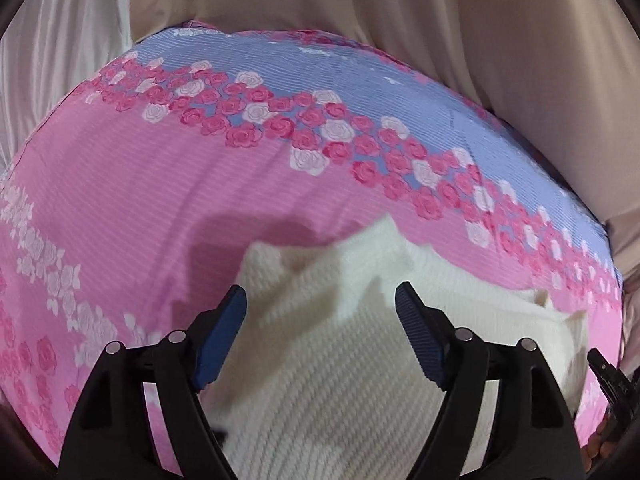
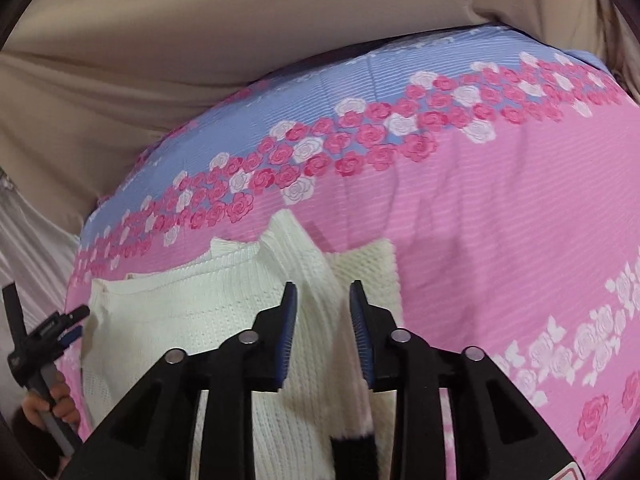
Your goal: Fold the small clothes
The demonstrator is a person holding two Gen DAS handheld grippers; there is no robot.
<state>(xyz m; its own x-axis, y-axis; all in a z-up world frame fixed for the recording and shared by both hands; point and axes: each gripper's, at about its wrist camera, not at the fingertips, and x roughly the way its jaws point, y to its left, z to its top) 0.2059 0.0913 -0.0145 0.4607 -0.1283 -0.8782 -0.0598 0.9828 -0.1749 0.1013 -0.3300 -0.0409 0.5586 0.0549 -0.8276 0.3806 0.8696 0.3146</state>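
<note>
- Left gripper [image 1: 320, 300]: we hold it angled downward, jaws spread wide, nothing clamped.
- Right gripper [image 2: 323, 300]: we hold it angled downward, jaws parted narrowly, pads gripping nothing.

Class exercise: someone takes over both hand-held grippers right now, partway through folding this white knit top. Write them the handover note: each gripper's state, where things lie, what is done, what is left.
Left gripper: jaws wide apart above the white knit top, holding nothing.
Right gripper: jaws partly apart over a raised fold of the knit, not pressing on it.
The top lies on the pink and blue rose-print sheet, bunched, with layers already turned over one another; a ribbed hem edge shows at its far side.
Done: at least one fold appears laid and released.
Left: probably flatten it and finish folding; how many folds remain is unclear.
</note>
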